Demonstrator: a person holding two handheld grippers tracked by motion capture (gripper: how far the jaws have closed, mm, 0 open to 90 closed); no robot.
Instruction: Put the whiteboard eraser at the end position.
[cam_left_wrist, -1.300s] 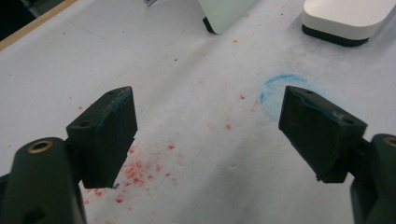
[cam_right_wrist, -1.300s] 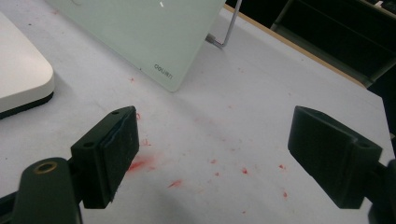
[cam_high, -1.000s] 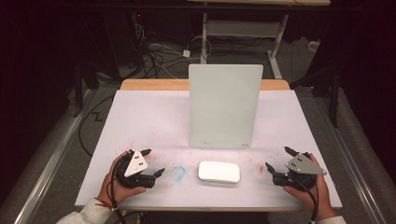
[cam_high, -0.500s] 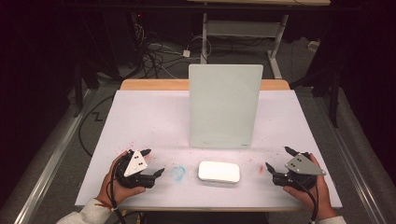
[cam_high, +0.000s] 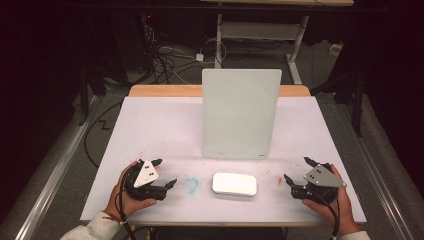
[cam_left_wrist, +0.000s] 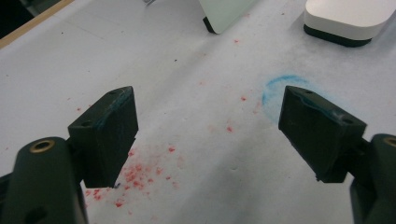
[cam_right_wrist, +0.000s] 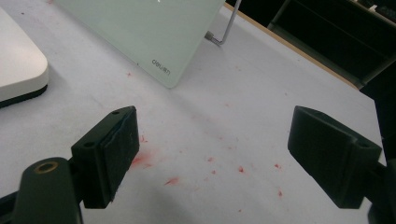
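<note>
The white eraser block (cam_high: 234, 184) lies flat on the near part of the table (cam_high: 150, 125), about midway between the two grippers and touching neither. It looks like a low, rounded slab — white on top, with a dark base strip visible in the left gripper view (cam_left_wrist: 350, 21) and a corner of it in the right gripper view (cam_right_wrist: 18, 70). It is probably light and stiff, with a smooth top that could slip under the pads; the surest hold would likely be across its short sides, jaws low enough to bite near the dark base rather than on the rounded upper edge.

Just left of the block is a faint blue ring mark (cam_high: 190, 185) on the table surface, and red specks (cam_left_wrist: 140, 175) are scattered around it. Behind the block, near but apart, stands the pale green glass board (cam_high: 240, 114), upright and leaning slightly back on a wire prop (cam_right_wrist: 224, 28).

The left gripper (cam_high: 163, 174) rests low at the near left, jaws spread wide and holding nothing, pointed toward the blue ring. The right gripper (cam_high: 297, 170) sits at the near right, jaws likewise wide apart and empty — either could reach the block with a short sideways move.
</note>
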